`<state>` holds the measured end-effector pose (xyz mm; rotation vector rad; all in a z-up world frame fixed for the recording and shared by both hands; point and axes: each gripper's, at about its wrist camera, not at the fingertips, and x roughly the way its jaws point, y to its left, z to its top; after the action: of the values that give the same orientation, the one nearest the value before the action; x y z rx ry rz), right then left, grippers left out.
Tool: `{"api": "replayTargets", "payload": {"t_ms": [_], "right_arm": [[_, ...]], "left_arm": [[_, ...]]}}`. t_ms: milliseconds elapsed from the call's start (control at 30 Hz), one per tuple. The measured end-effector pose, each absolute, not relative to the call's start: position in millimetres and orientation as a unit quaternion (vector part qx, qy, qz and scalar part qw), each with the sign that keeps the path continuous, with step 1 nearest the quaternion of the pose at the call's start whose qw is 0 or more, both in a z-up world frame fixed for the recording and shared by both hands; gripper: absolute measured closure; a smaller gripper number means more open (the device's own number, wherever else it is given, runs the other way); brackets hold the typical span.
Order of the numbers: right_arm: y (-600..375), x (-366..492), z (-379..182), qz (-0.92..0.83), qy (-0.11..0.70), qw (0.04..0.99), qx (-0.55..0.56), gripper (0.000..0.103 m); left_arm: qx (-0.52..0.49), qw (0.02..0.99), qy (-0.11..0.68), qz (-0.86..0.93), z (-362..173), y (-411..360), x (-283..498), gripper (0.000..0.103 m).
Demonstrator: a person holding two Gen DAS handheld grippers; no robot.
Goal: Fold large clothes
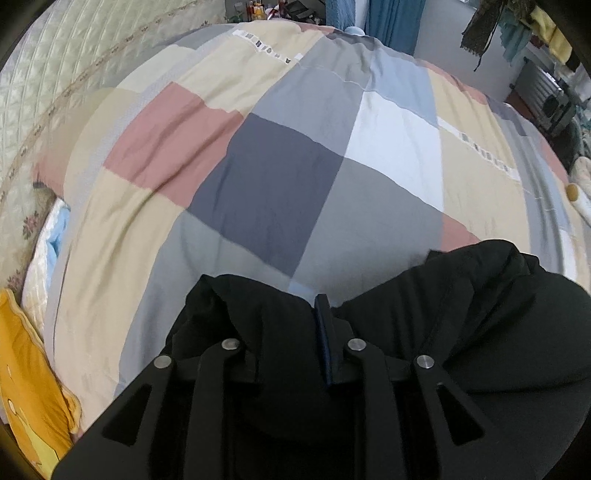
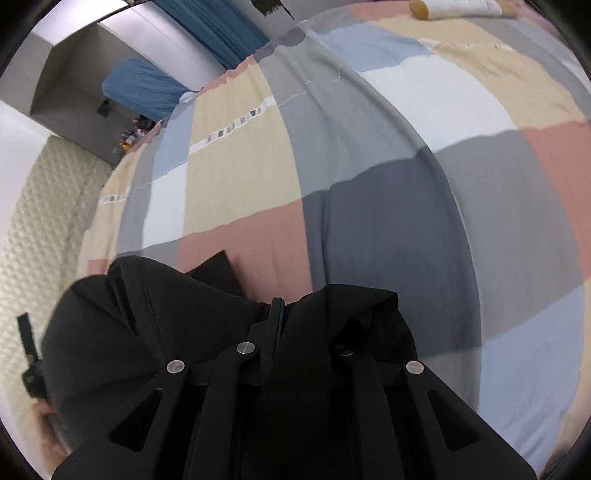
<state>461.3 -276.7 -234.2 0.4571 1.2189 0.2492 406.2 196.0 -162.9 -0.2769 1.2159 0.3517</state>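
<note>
— Two grippers, both at the bottom of their frames. What are they pinching?
— The left gripper (image 1: 317, 317) and the right gripper (image 2: 275, 314) each pinch bunched cloth of the black garment (image 1: 461, 332), fingers nearly together.
— Where does it lie?
— Across the lower frame, on the patchwork quilt (image 1: 266, 192).
— Farther off?
— Blue curtains (image 1: 395, 22) at the top; a yellow pillow (image 1: 26, 387) lower left.

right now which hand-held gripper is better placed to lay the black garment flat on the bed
Neither clearly. The left hand-held gripper and right hand-held gripper each pinch an edge of the black garment, low over the patchwork quilt. They look evenly placed, so lowering both together seems best.
</note>
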Motion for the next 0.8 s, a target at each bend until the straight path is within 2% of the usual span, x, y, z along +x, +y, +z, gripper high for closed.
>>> {"api": "replayTargets", "payload": {"t_ms": [67, 100, 133, 167, 200, 233, 267, 400, 467, 533, 700, 800], "right_arm": [[-280.7, 455.1, -222.5, 0.128, 0.569, 0.782, 0.22, 0.087], [-282.2, 451.7, -216.9, 0.133, 0.57, 0.78, 0.221, 0.084], [-283.7, 447.9, -210.3, 0.137, 0.571, 0.779, 0.22, 0.077], [-287.1, 442.0, -200.3, 0.138, 0.571, 0.779, 0.218, 0.062], [-289.2, 437.8, -192.3, 0.138, 0.568, 0.782, 0.217, 0.052], [-292.1, 432.0, -179.1, 0.138, 0.559, 0.789, 0.214, 0.038], [-293.5, 427.7, -167.8, 0.137, 0.551, 0.796, 0.21, 0.03], [-277.7, 409.2, -119.3, 0.13, 0.505, 0.841, 0.144, 0.027], [-254.3, 398.4, -103.9, 0.138, 0.476, 0.862, 0.105, 0.018], [-228.9, 389.4, -101.7, 0.152, 0.455, 0.874, 0.077, 0.013], [-161.3, 377.0, -145.9, 0.164, 0.448, 0.879, 0.006, 0.01], [-144.8, 383.1, -184.2, 0.155, 0.458, 0.875, 0.01, 0.01]], "left_arm": [[-0.153, 0.798, 0.564, 0.148, -153.6, 200.8, 393.8, 0.071], [-0.17, 0.796, 0.563, 0.14, -148.1, 204.3, 386.8, 0.064], [-0.184, 0.796, 0.562, 0.133, -144.1, 205.6, 381.8, 0.059], [-0.21, 0.794, 0.558, 0.123, -137.4, 210.6, 373.9, 0.043], [-0.231, 0.793, 0.552, 0.116, -129.9, 215.2, 366.1, 0.03], [-0.241, 0.795, 0.545, 0.112, -122.5, 216.9, 360.4, 0.025], [-0.244, 0.799, 0.54, 0.106, -114.9, 216.5, 355.1, 0.023], [-0.182, 0.85, 0.488, 0.083, -72.9, 191.6, 336.6, 0.023], [-0.146, 0.873, 0.461, 0.06, -62.1, 170.9, 330.6, 0.023], [-0.115, 0.884, 0.451, 0.042, -63.3, 148.4, 328.3, 0.023], [-0.069, 0.876, 0.475, 0.032, -108.2, 111.0, 343.6, 0.022], [-0.057, 0.879, 0.472, 0.039, -142.1, 103.2, 354.1, 0.022]]}}
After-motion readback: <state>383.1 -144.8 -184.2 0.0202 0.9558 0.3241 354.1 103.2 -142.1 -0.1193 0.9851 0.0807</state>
